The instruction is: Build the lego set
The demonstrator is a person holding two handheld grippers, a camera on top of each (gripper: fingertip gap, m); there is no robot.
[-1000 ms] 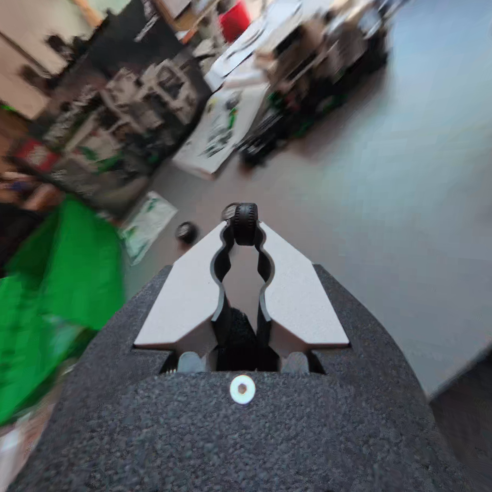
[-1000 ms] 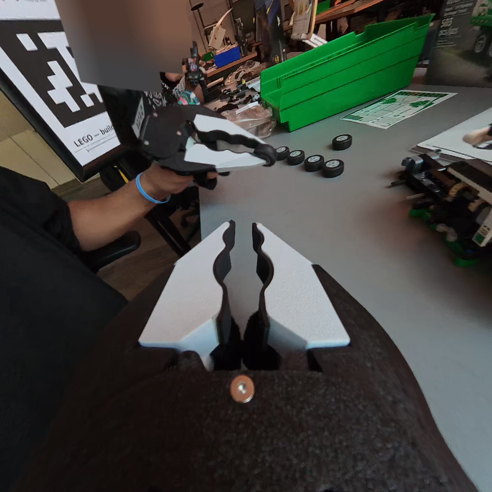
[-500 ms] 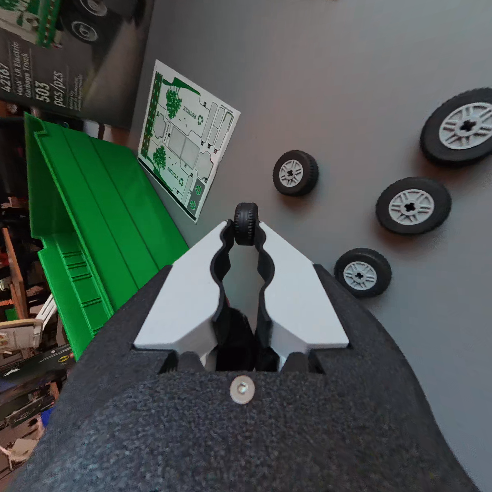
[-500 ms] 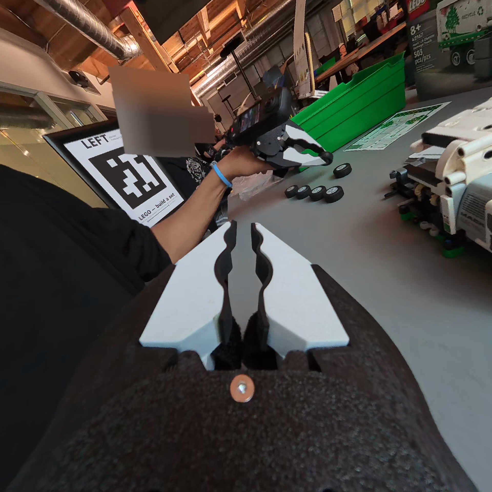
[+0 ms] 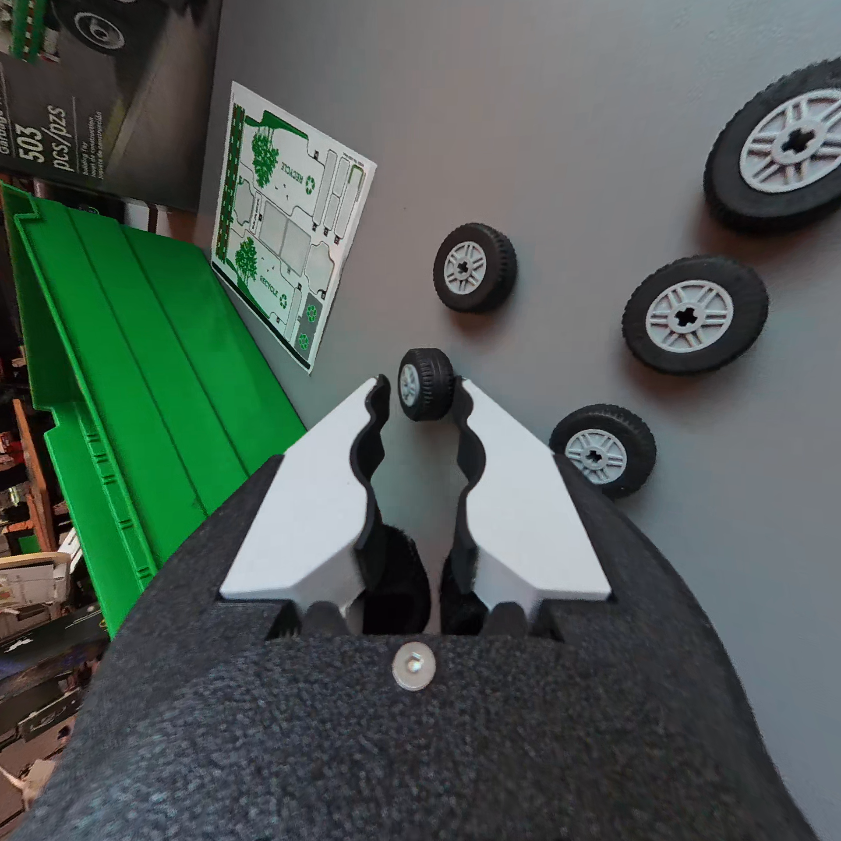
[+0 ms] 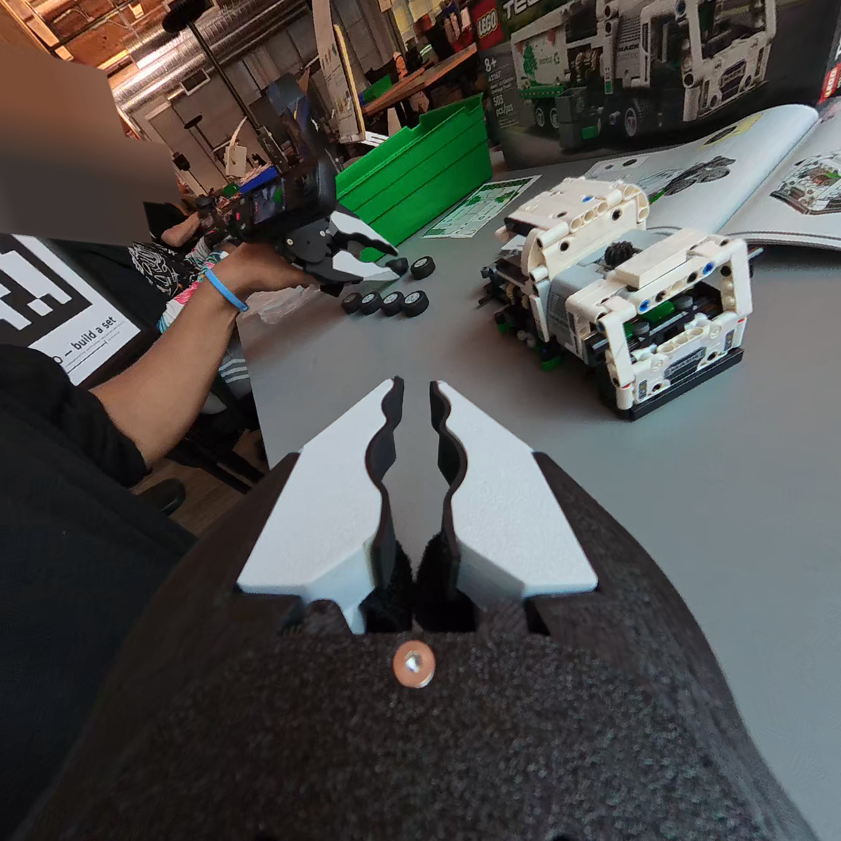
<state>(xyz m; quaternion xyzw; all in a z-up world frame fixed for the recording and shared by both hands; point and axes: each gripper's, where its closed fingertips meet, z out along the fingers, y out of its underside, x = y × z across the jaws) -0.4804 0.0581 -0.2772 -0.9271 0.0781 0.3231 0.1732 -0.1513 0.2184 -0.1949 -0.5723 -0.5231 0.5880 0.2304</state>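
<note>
The left gripper (image 5: 423, 387), jaws apart, frames a loose wheel (image 5: 425, 384); the truck (image 6: 623, 291) is seen only beyond the right gripper (image 6: 416, 387), nearly closed and empty.

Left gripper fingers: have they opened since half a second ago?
Yes. The left gripper fingers have spread apart; the small wheel now touches only one, beside the sticker sheet.

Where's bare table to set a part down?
Bare: the near strip of table between the right tongs and the truck, and the gap between wheel row and truck. Crowded: far side, with green bin, sticker sheet, manual.
</note>
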